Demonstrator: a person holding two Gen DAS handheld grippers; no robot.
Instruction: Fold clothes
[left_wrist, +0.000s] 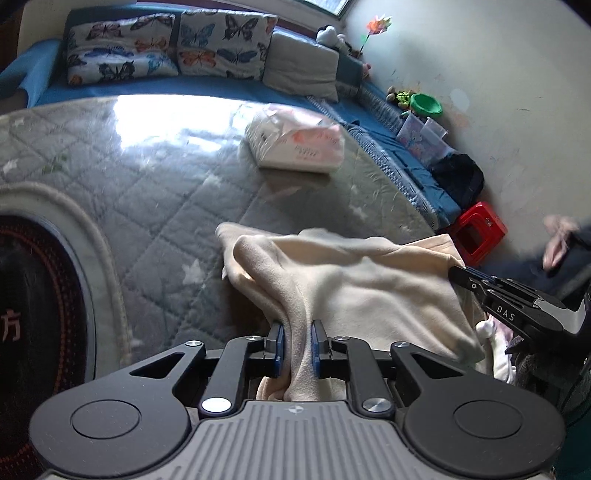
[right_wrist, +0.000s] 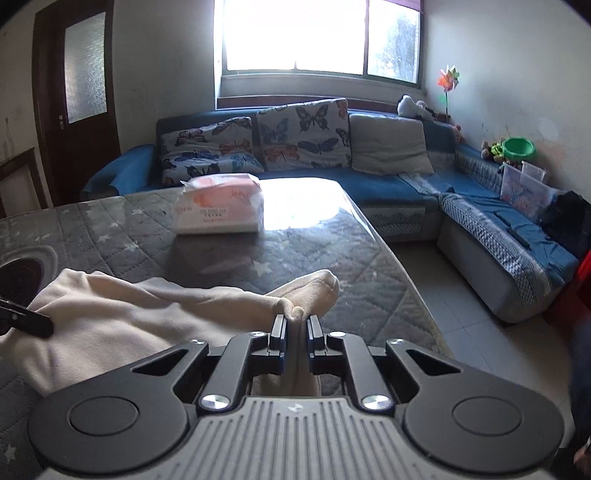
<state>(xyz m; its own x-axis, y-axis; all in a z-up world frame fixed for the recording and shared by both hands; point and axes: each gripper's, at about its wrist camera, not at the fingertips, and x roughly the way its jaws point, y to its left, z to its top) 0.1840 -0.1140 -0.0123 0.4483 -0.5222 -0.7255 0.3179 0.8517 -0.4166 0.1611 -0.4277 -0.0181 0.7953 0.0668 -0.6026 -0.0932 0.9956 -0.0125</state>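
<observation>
Blue corner sofa (right_wrist: 402, 184) runs along the far wall and the right-hand wall, carrying butterfly-print cushions (right_wrist: 255, 142) and one plain grey cushion (right_wrist: 388, 147).

Desk (right_wrist: 314, 251), glass-topped over a grey quilted cover with white stars, stands in front of the sofa and carries the work.

Cream fleece garment (left_wrist: 343, 280) lies bunched at the near edge of the desk, partly lifted, stretched between the two grippers; one rounded end of it (right_wrist: 317, 288) points toward the middle of the desk.

White and pink plastic pack (right_wrist: 221, 206) sits flat on the desk, well apart from the garment, toward the sofa.

Red stool (left_wrist: 478, 230) stands on the floor beside the sofa's end. Green bowl (left_wrist: 426, 103) sits on the sofa's right-hand section.

Left gripper (left_wrist: 297, 345): fingers narrow, clamped on a gathered fold of the garment.

Right gripper (right_wrist: 296, 332): fingers narrow, pinching a fold of the same garment at its right-hand end.
</observation>
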